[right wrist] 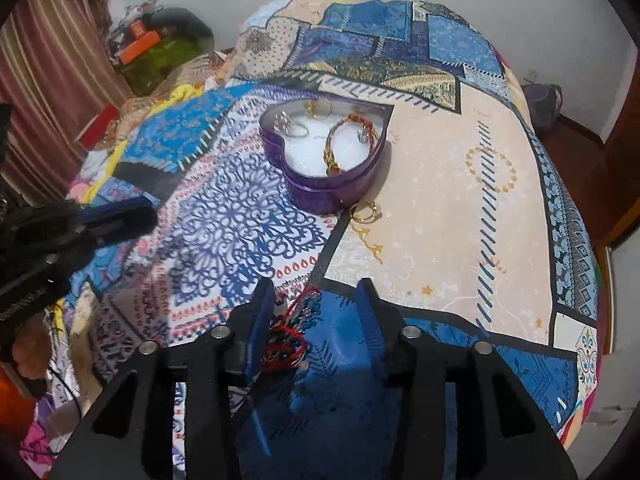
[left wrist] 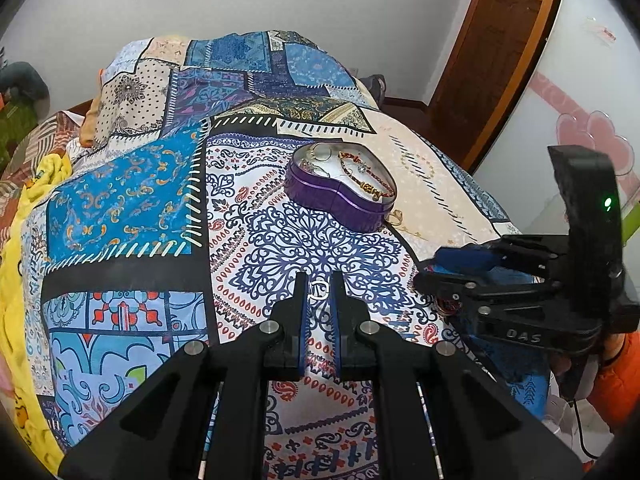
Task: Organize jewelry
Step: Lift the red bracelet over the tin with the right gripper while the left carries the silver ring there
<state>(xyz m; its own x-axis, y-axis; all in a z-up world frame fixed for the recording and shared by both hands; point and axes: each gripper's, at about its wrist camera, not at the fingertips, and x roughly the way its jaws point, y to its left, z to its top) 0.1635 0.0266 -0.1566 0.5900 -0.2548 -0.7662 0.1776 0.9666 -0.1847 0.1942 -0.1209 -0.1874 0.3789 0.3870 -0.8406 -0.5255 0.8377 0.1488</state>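
A purple heart-shaped tin point(left wrist: 340, 196) point(right wrist: 332, 188) sits on the patterned bedspread, holding rings and a gold-and-red bracelet point(right wrist: 340, 140). My left gripper point(left wrist: 319, 290) is shut on a small silver ring point(left wrist: 319, 290), held above the bedspread short of the tin. My right gripper point(right wrist: 316, 300) is open, low over the bedspread, with a red and teal string bracelet point(right wrist: 290, 332) lying by its left finger. It shows from the side in the left wrist view point(left wrist: 460, 276). Gold hoop earrings point(right wrist: 364, 212) point(left wrist: 396, 216) lie just outside the tin's tip.
The bed point(left wrist: 140, 200) fills both views, with a folded quilt point(right wrist: 380, 40) behind the tin. A wooden door frame point(left wrist: 500, 60) stands at the right. Clutter and a striped curtain point(right wrist: 52, 72) lie to the far left.
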